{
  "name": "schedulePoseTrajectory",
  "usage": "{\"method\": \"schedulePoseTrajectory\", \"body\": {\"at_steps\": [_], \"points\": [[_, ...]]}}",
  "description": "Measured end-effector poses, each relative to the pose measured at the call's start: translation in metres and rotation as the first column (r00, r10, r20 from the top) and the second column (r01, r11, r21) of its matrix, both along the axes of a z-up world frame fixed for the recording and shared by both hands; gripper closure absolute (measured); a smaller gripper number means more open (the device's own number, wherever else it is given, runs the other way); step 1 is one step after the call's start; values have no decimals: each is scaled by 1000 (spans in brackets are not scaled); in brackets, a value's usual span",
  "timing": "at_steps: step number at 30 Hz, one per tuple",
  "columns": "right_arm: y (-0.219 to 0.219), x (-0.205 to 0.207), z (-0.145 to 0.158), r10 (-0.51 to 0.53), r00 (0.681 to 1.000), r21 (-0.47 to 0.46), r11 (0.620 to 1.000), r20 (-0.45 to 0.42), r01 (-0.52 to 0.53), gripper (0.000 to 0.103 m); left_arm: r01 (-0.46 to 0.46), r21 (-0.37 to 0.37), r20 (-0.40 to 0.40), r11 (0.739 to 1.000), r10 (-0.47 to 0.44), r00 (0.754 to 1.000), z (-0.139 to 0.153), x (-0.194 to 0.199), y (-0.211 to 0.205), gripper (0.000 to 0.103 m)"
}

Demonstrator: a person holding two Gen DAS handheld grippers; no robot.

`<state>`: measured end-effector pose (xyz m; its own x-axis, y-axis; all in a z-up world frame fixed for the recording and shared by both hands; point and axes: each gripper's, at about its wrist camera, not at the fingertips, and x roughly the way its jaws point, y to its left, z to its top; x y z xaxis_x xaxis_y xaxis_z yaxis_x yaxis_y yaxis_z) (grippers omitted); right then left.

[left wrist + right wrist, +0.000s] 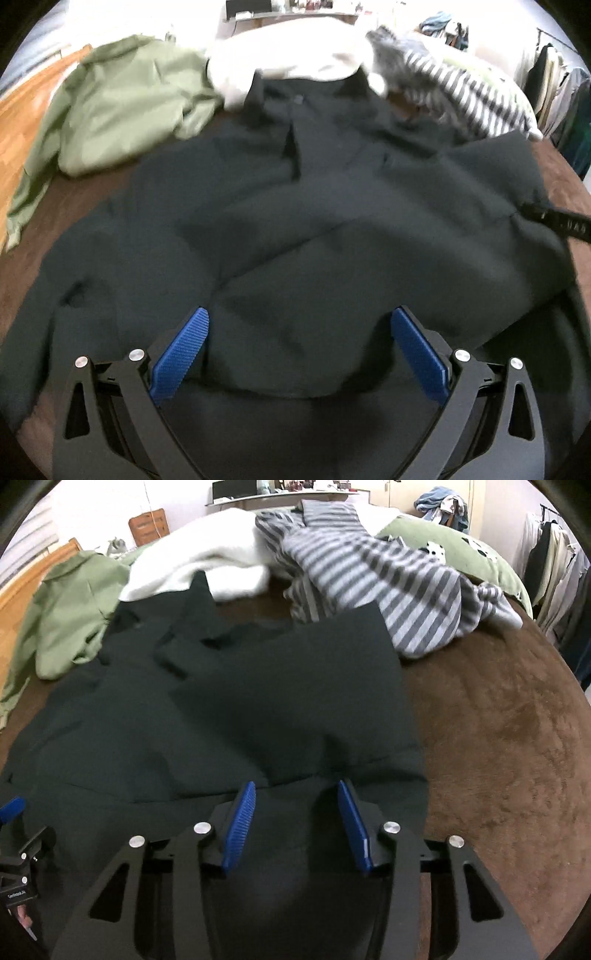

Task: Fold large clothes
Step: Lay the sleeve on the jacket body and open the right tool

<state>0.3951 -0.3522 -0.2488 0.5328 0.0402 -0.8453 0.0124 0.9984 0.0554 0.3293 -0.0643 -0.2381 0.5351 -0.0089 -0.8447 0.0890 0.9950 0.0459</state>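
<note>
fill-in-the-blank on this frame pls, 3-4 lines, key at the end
1. The garment spread out under both claws is the ____ shirt.
2. The striped top lies on the ____ bed cover.
3. The left claw has its blue pads ____, nothing pinched between them.
4. Left of the dark shirt lies a ____ garment.

Missing words: dark; brown; apart; green

Brown plush bed cover (498,738) fills the foreground; wood floor (33,92) at 10 o'clock, bright overexposed light on the wall at 12. Long shelf (280,496) against the far wall, clothes rack (550,565) at 2 o'clock
</note>
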Motion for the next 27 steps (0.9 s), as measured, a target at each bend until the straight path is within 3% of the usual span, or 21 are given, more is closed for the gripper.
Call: {"method": "schedulePoseTrajectory", "body": {"at_steps": [3,11,20,22,23,27], "points": [[1,11,-13,-11,1000,-13,1000,-11,10,57,-3,-74,-17,997,2,1000,-16,-5,15,5],[0,31,-25,-41,999,-20,999,6,41,49,23,-97,21,995,-21,1000,-24,-13,21,5],[2,34,-24,-45,999,-33,998,10,45,47,24,-93,37,995,-21,999,-24,-14,20,5],[3,35,-23,-42,999,-16,999,6,42,35,22,-92,36,996,-19,999,-23,-13,19,6],[5,33,-18,-54,999,-17,998,10,54,20,22,-92,33,996,-19,999,-21,-13,19,6],[17,14,15,-22,996,-2,1000,89,23,15,16,-114,37,993,-12,999,0,-17,24,6]]}}
